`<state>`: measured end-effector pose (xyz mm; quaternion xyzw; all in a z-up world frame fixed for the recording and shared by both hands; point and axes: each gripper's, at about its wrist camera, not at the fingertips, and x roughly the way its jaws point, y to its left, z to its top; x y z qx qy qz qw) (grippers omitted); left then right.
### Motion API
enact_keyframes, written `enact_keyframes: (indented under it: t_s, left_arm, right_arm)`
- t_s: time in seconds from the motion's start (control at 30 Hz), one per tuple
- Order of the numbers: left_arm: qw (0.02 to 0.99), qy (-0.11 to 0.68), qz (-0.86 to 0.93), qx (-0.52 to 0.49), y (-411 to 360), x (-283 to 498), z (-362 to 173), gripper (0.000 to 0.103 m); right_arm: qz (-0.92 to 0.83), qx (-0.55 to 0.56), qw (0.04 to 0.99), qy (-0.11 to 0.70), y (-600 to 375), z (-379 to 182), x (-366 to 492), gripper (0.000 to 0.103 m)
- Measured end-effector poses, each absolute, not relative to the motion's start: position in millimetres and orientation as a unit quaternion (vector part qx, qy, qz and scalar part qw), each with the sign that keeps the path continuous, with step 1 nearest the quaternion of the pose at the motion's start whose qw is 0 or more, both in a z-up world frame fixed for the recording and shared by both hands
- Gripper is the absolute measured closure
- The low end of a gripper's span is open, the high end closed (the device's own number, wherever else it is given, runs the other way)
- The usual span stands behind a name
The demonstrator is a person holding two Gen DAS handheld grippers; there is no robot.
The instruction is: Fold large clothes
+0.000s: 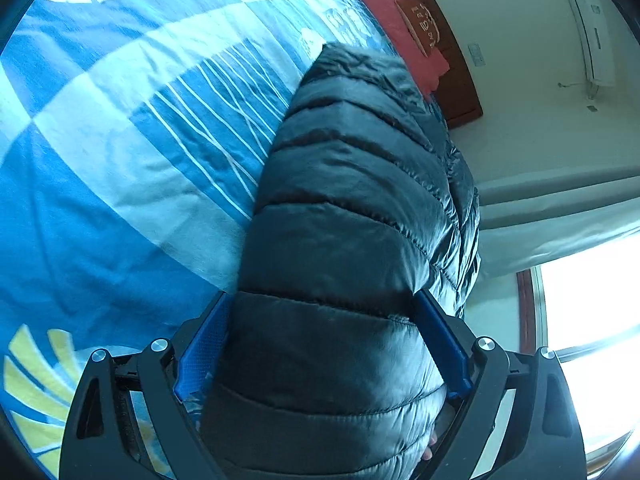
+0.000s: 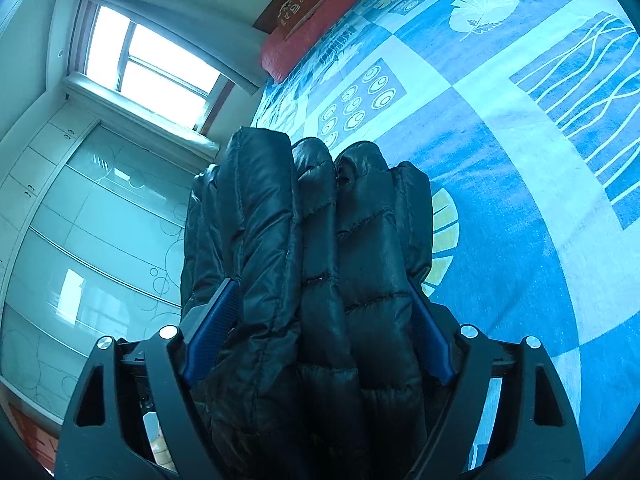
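A black quilted puffer jacket fills the middle of the left wrist view, held up over the blue patterned bedspread. My left gripper is shut on a thick stretch of it, blue pads pressing both sides. In the right wrist view the same jacket is bunched in several thick layers. My right gripper is shut on that bundle, its blue pads wide apart and pressed into the padding. The jacket hides the fingertips' inner faces.
The bed spreads under both grippers. A red pillow and a brown cushion lie at the wooden headboard. A window, frosted wardrobe doors and a wall air conditioner ring the room.
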<state>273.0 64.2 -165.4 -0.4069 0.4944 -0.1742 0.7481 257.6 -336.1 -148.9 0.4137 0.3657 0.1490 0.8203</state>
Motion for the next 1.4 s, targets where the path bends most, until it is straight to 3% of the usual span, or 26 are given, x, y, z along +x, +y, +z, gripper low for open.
enact_keyframes:
  t_s: [0.23,0.67,0.83,0.9,1.4]
  left_arm:
    - [0.755,0.472,-0.152,-0.428,96,279,-162,0.013]
    - [0.748,0.501,-0.187,-0.394,55,346,-177,0.013]
    - [0.769,0.506,-0.175,-0.348,38,350,-174,0.017]
    - [0.775,0.507,-0.168,-0.337,34,352,-174,0.018]
    - [0.801,0.498,-0.155,-0.294,9,357,-178,0.017]
  right_arm:
    - [0.134,0.403,0.835,0.351,-345,-130,261,0.014]
    - [0.126,0.417,0.807,0.399,-341,-152,328,0.011]
    - [0.121,0.424,0.795,0.417,-344,-170,332,0.04]
    - [0.115,0.426,0.793,0.421,-343,-177,332,0.044]
    - [0.123,0.447,0.784,0.413,-343,-194,328,0.045]
